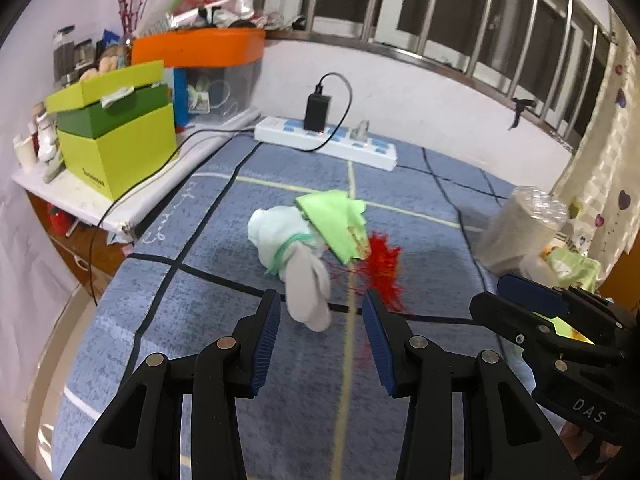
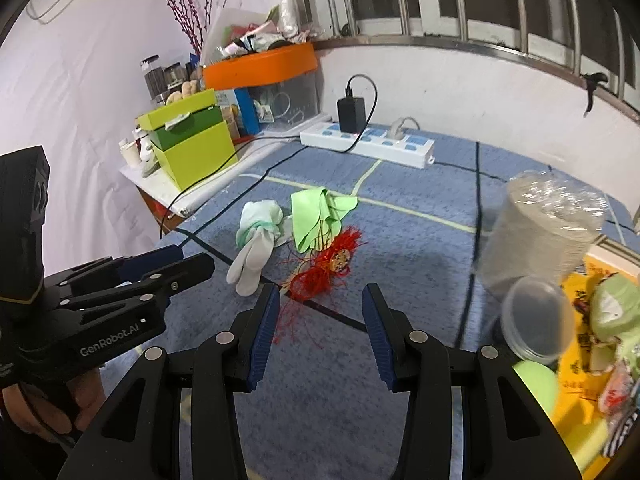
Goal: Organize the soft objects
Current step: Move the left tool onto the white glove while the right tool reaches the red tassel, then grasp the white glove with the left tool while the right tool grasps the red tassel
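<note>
Left gripper (image 1: pixel 320 300) over blue blanket (image 1: pixel 224 320), jaws apart, nothing between. Right gripper (image 2: pixel 320 296) beside it, likewise spread and empty. Ahead on blanket: white glove (image 2: pixel 256 240), green cloth (image 2: pixel 316 216) just beside, overlapping red tassel ornament (image 2: pixel 328 268). Power strip (image 2: pixel 368 142) beyond, near wall. Plastic cups (image 2: pixel 540 236) at right.

Home bedroom: quilted bed (image 1: pixel 248 360), barred window (image 1: pixel 460 12)
</note>
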Demonstrator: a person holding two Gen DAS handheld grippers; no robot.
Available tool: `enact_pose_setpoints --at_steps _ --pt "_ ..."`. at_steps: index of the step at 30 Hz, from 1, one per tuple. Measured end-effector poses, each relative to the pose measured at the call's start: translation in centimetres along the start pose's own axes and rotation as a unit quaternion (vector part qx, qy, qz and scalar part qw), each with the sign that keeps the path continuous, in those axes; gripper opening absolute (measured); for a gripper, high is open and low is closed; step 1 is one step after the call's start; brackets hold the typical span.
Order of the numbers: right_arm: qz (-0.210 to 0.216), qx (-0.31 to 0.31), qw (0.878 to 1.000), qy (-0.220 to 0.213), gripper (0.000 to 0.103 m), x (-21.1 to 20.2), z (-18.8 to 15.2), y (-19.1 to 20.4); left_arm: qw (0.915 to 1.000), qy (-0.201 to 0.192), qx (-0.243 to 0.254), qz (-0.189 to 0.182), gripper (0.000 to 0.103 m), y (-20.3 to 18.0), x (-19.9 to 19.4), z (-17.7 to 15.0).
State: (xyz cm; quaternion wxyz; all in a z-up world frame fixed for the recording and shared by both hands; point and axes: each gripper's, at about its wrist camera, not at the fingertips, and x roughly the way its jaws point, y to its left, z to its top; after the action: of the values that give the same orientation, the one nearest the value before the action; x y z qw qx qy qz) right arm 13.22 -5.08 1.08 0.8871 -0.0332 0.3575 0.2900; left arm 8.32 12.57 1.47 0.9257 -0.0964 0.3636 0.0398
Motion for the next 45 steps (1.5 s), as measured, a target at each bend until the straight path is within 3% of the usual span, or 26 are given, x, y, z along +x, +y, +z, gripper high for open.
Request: enact_pose_setpoints --at_steps 16,26,28,29,33,45 --pt "0.015 0.024 0.999 0.044 0.044 7.9 0.7 -0.3 0.9991 0.032 -0.025 -0.01 0.042 2.1 6.6 1.2" --pt "-0.009 0.034 0.998 0.056 0.044 10.6 0.8 -0.9 0.9986 0.048 -0.023 -0.001 0.041 2.6 9.1 0.8" --pt "-0.011 0.031 0.998 0.053 0.039 10.5 1.0 -0.9 0.9987 0.047 -0.018 0.0 0.037 2.4 9.1 0.8" --pt "-0.014 0.029 0.998 0.056 0.03 10.6 0.9 -0.8 0.9987 0.048 -0.018 -0.002 0.029 2.4 9.1 0.8" --pt "-0.022 0.023 0.998 0.054 0.029 10.3 0.9 -0.8 0.9985 0.051 -0.02 -0.009 0.012 2.5 9.0 0.7" --pt "-0.011 0.03 0.999 0.032 0.028 5.9 -0.4 -1.1 0.999 0.036 -0.025 -0.012 0.009 2.2 5.1 -0.8"
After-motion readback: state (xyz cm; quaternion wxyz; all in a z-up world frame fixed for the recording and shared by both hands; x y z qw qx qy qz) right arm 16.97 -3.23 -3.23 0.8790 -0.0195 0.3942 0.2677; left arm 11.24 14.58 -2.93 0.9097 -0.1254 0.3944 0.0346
